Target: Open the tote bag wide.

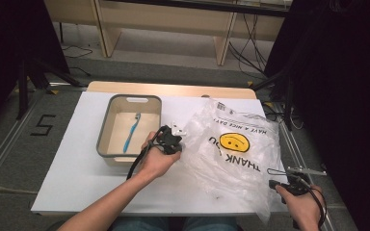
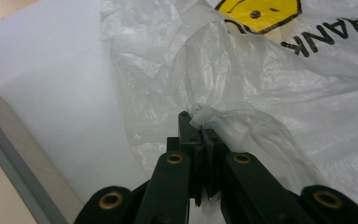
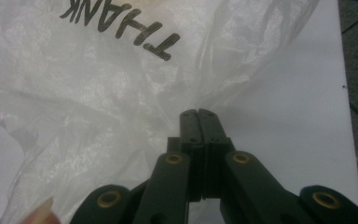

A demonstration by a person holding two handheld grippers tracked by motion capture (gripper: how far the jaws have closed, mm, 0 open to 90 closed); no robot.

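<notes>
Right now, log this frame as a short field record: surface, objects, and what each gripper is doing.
surface: white table
bag: clear plastic bag with yellow smiley face, spread on the table
bin: grey-rimmed bin left of the bag
bin contents: blue toothbrush
left gripper: shut on a fold of the bag
right gripper: shut on the bag's edge

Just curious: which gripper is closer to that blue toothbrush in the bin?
The left gripper. It sits just right of the bin holding the toothbrush, gripping the bag. The right gripper is across the bag, near the table's right edge.
</notes>
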